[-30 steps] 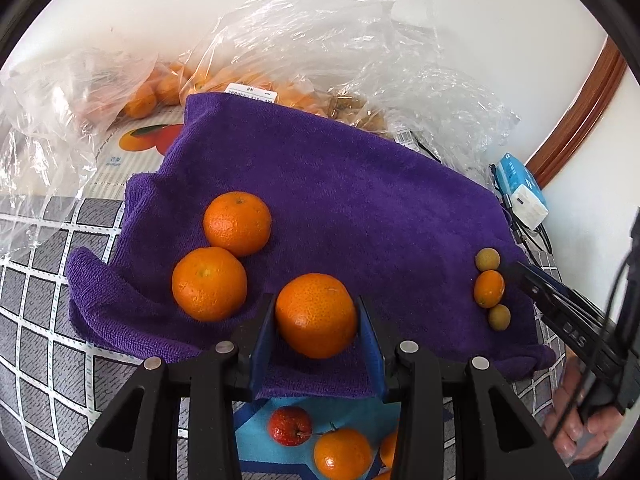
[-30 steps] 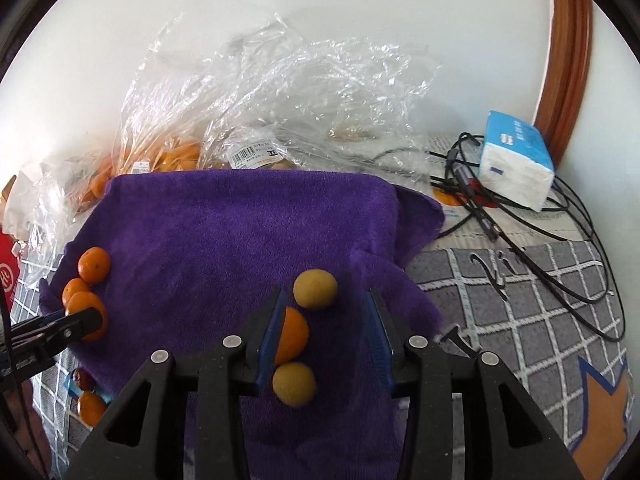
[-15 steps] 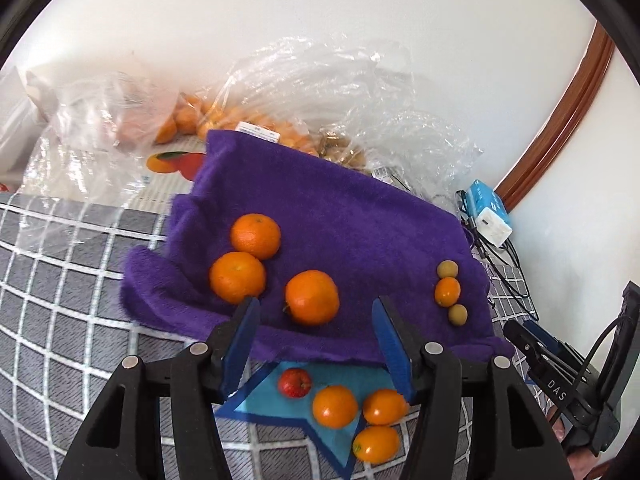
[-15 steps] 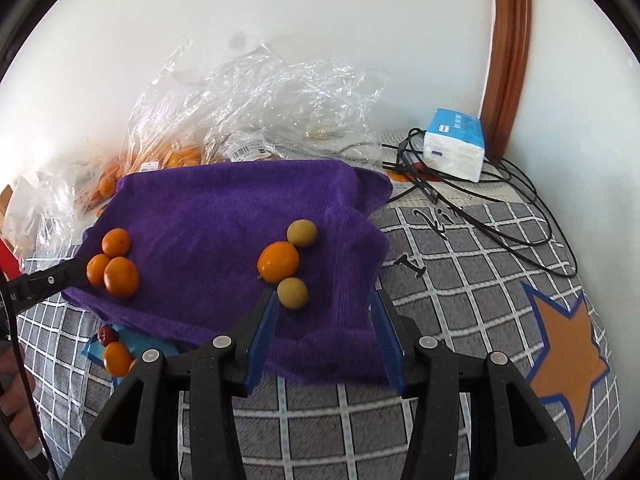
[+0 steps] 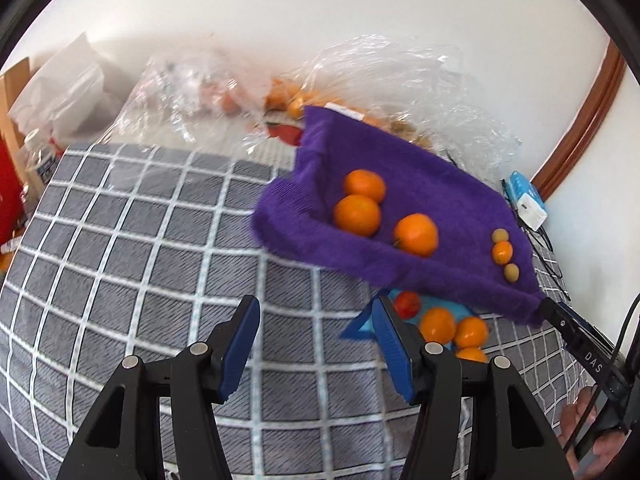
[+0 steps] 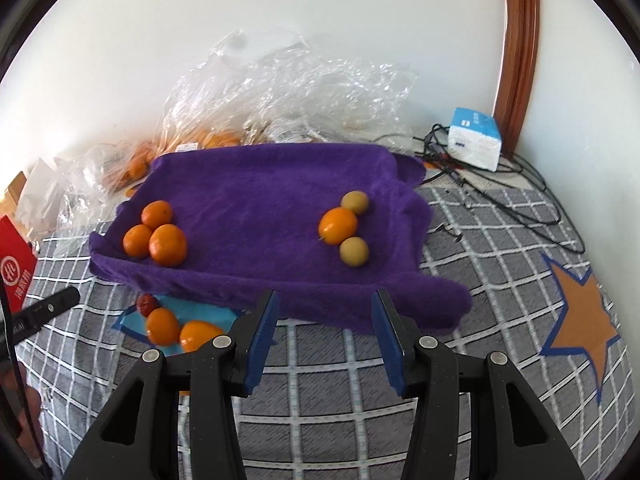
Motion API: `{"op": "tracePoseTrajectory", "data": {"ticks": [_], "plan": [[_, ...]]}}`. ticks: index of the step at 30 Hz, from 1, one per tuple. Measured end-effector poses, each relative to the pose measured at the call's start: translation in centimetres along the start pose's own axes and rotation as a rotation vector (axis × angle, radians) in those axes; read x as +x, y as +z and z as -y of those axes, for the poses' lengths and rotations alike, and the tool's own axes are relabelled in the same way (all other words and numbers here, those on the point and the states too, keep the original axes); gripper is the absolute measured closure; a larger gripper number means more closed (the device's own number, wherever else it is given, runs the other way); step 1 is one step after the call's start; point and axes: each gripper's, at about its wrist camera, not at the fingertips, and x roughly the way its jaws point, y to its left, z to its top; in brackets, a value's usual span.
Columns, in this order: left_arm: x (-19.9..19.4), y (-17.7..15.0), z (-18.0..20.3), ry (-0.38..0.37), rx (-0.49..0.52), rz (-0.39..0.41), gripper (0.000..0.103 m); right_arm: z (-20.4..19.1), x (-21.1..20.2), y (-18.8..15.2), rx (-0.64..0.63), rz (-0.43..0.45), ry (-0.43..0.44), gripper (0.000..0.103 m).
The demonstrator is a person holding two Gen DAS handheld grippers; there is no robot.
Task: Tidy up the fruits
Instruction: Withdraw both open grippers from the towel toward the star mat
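Both sets of jaws stand spread wide with nothing between them: the left gripper hangs over the grey checked cloth on the near-left side of the purple towel, and the right gripper hovers just off the towel's near edge, roughly at its middle. On the towel's left part three large oranges sit bunched together, touching one another. On the towel's right part a smaller orange fruit lies in a short row between two small yellow-green fruits, each touching it. Just off the towel's near-left edge, partly tucked beneath it, a blue star patch on the cloth carries a small red fruit and several loose orange fruits; the left wrist view shows three of these, the right wrist view two. Behind the towel, against the white wall, crumpled clear plastic bags are heaped up, with more orange fruit showing dimly through them toward the towel's far-left corner. Beyond the towel's far-right corner a blue and white box rests among tangled black cables beside a brown wooden frame. To the right of the towel an orange star patch marks the cloth. Well to the left of the towel a red package stands at the edge of the right wrist view.
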Motion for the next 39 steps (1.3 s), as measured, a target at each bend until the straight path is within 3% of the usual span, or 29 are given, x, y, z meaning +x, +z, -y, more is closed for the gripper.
{"op": "tracePoseTrajectory", "data": {"ticks": [14,33,39], "plan": [[0.7,-3.1,-2.8,0.052,0.011,-0.045,0.047,-2.4,1.0,-2.4,-0.017,-0.071,0.049,0.055],[0.8,-4.5,-2.6,0.151,0.072,0.060,0.047,-3.0,1.2,-3.4,-0.012,-0.086,0.077,0.056],[0.7,-4.4,-2.9,0.133,0.055,0.064,0.046,-3.1,1.3,-3.7,-0.009,-0.091,0.094,0.059]]}}
